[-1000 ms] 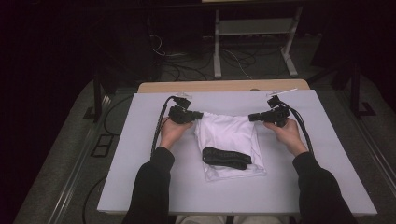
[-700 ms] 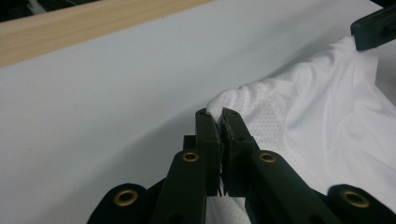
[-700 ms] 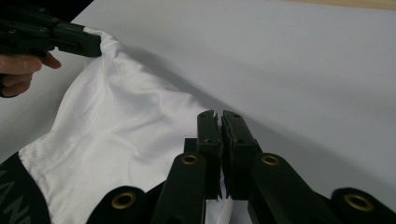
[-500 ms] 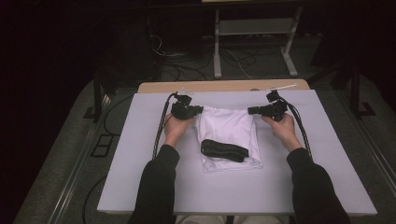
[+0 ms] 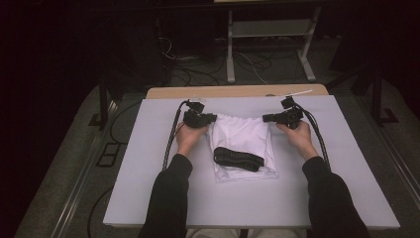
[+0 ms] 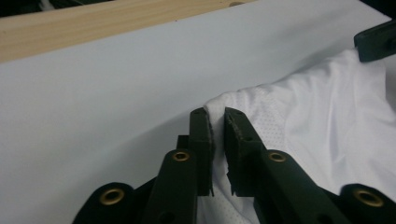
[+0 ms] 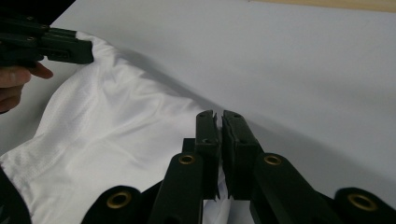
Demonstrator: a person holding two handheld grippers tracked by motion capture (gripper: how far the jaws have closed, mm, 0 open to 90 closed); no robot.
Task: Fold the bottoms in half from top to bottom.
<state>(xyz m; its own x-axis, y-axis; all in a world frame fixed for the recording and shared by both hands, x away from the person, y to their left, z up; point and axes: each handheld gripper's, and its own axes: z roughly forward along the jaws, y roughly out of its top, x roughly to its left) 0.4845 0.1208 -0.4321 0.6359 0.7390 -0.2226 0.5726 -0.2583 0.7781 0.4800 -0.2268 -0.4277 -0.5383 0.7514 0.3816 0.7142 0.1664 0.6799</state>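
A white mesh garment [image 5: 242, 139] lies folded on the white table [image 5: 148, 163], with a black band [image 5: 237, 158] across its near part. My left gripper [image 5: 212, 119] pinches the garment's far left corner. In the left gripper view the jaws [image 6: 218, 122] are shut on white cloth [image 6: 299, 126]. My right gripper [image 5: 265, 118] holds the far right corner. In the right gripper view its jaws [image 7: 219, 123] are shut, with cloth [image 7: 116, 135] running under them. The other gripper [image 7: 56, 46] holds the opposite corner there.
A wooden strip [image 5: 237, 91] borders the table's far edge. Beyond it stand a metal stand [image 5: 267, 39] and floor cables [image 5: 183, 59]. Black cables [image 5: 173, 134] trail from each gripper. Bare tabletop spreads left, right and in front of the garment.
Both grippers have moved away from me toward the far edge, carrying the garment's far corners. The cloth is drawn out longer and flatter, and the black band sits farther from me.
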